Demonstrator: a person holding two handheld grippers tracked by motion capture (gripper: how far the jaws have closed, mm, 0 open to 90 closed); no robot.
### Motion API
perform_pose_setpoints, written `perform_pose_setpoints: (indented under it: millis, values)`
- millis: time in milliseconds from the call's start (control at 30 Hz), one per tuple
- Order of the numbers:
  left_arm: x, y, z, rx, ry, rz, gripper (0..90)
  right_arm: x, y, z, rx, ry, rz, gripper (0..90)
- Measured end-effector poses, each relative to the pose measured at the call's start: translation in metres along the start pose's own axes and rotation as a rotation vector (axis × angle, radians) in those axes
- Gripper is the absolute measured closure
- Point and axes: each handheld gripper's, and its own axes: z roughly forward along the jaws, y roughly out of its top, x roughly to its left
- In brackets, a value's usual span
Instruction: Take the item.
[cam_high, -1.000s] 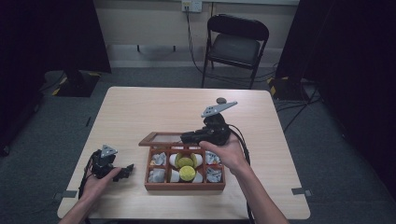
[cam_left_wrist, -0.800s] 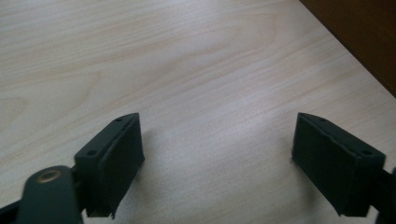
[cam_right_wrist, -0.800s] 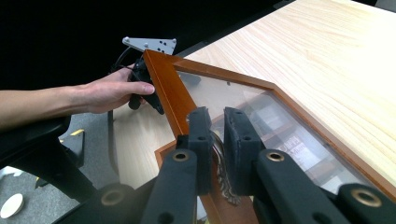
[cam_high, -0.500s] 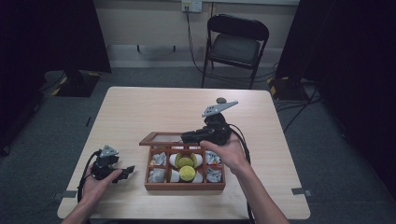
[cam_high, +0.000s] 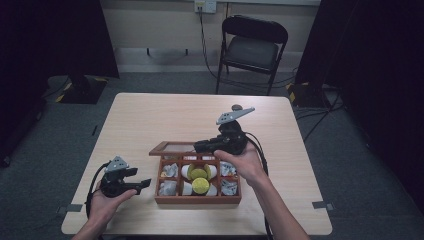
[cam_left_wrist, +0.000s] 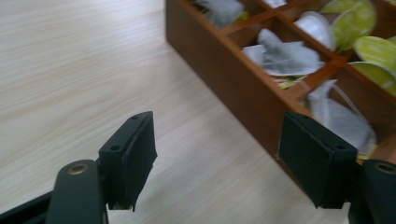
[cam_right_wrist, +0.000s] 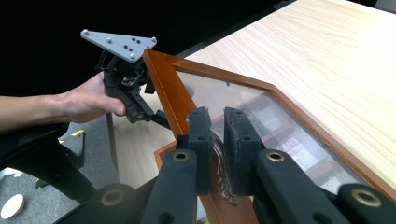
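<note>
Two black grippers are at work by a brown wooden box (cam_high: 197, 200) with small compartments, which sits on the pale wooden table (cam_high: 165, 115). The right gripper (cam_right_wrist: 215, 140) is at the far side of the box and is clamped tight on the edge of the box's glass-paned wooden lid (cam_right_wrist: 261, 107), holding it up. The left gripper (cam_left_wrist: 217, 154) is just beside the left wall of the box. Its jaws have just been closing, but nothing is between them and they grip nothing. Inside the box lie white paper tea bags (cam_high: 170, 171) and round green-yellow packets (cam_high: 200, 185).
</note>
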Motion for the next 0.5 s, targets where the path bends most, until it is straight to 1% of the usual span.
perform_pose_setpoints:
  millis: [100, 200, 300, 333, 400, 500]
  values:
    - [-0.007, 0.002, -0.001, -0.024, -0.029, 0.016, 30.2, 0.0, 0.0, 0.0, 0.0, 0.001, 0.001, 81.7]
    - [-0.013, 0.004, 0.0, -0.017, -0.058, 0.006, 31.8, 0.0, 0.0, 0.0, 0.001, 0.001, 0.001, 81.7]
    - [-0.017, 0.006, 0.0, -0.021, -0.077, 0.032, 32.6, 0.0, 0.0, 0.0, 0.001, 0.001, 0.0, 81.7]
    - [-0.019, 0.007, 0.0, -0.025, -0.084, 0.029, 32.8, 0.0, 0.0, 0.0, 0.001, 0.001, 0.0, 81.7]
    - [-0.023, 0.009, 0.0, -0.036, -0.099, 0.037, 32.8, 0.0, 0.0, 0.0, 0.001, 0.0, 0.0, 81.7]
    - [-0.028, 0.012, 0.0, -0.041, -0.115, 0.065, 32.8, 0.0, 0.0, 0.0, 0.0, -0.001, -0.001, 81.7]
